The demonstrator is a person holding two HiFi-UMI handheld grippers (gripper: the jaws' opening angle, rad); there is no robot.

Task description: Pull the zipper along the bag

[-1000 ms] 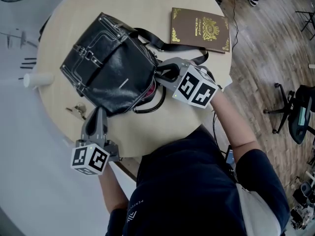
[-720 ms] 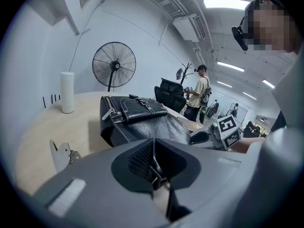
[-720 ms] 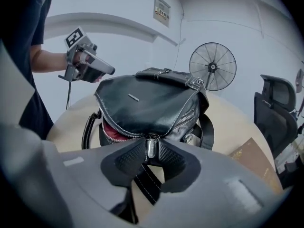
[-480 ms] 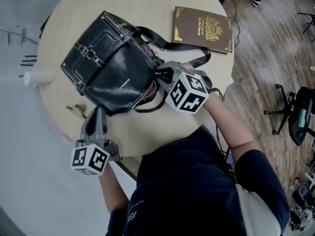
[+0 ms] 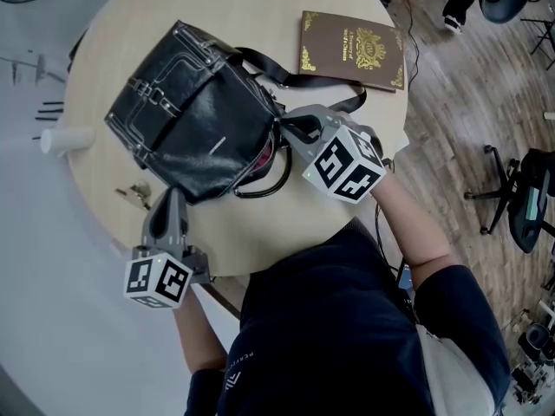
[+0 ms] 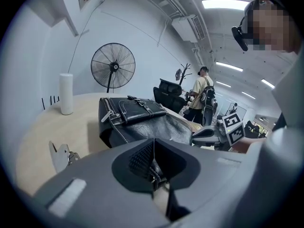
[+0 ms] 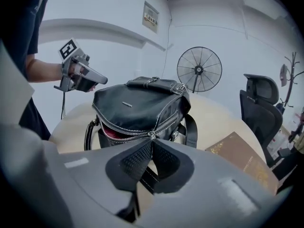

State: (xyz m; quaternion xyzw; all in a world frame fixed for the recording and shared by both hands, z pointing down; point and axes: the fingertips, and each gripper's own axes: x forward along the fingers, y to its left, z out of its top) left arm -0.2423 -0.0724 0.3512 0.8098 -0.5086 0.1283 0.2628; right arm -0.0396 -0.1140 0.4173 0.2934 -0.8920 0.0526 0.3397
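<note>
A black leather bag lies on the round wooden table. Its zipper is partly undone and shows red lining. My right gripper is at the bag's right end. Its jaws have just been closing and now stand shut on the zipper pull, pads pinched together right below the slider. My left gripper stays at the bag's near left corner, shut on that end of the bag, with a bit of zipper trim between its pads. The shoulder strap trails toward the book.
A brown book with gold print lies at the table's far right. A white cylinder stands at the left edge, with keys and a metal tag near my left gripper. Beyond the table are a fan and an office chair.
The right gripper's jaws were wide open at the bag's end and have come shut on the zipper pull, after a small shift toward the bag and back. The left gripper has not moved.
</note>
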